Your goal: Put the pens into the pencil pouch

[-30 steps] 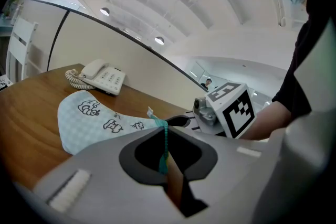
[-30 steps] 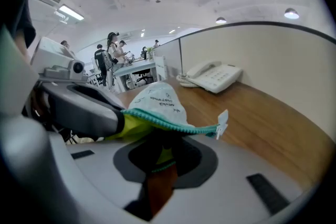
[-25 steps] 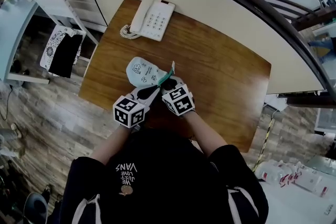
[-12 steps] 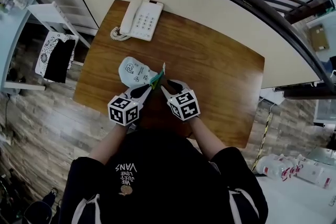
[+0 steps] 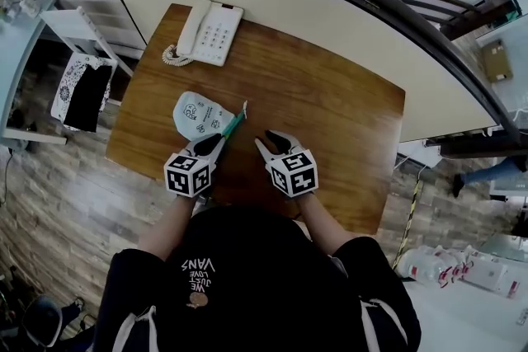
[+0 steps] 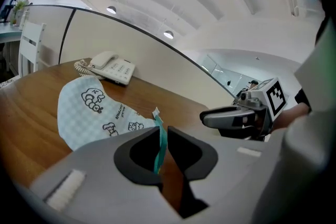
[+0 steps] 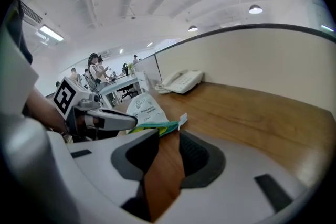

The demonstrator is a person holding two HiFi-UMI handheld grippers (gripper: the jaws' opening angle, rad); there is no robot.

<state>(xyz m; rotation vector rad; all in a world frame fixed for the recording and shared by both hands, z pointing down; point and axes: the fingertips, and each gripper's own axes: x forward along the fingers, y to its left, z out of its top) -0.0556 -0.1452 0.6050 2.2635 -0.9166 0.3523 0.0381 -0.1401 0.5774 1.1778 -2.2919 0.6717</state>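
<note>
The pale blue pencil pouch (image 5: pixel 196 112) with cartoon prints lies on the wooden table (image 5: pixel 334 115), left of middle. Its teal zipper edge (image 5: pixel 234 124) sticks up toward the right. My left gripper (image 5: pixel 218 142) is shut on that teal edge (image 6: pixel 159 140), with the pouch body (image 6: pixel 86 110) lying beyond the jaws. My right gripper (image 5: pixel 275 142) hangs a little to the right of the pouch, apart from it. Its jaws have just been opening and nothing is between them. In the right gripper view the pouch (image 7: pixel 143 106) and the left gripper (image 7: pixel 102 120) lie ahead to the left. No pen shows in any view.
A white desk telephone (image 5: pixel 206 30) with a coiled cord sits at the table's far left corner. A curved white partition (image 5: pixel 330 4) runs behind the table. A white chair (image 5: pixel 78 86) stands on the floor to the left. Bare wood lies right of the grippers.
My right gripper has let go at the pouch's mouth and pulled away to the right with its jaws spread. The left gripper keeps its hold on the teal edge, slightly lower.
</note>
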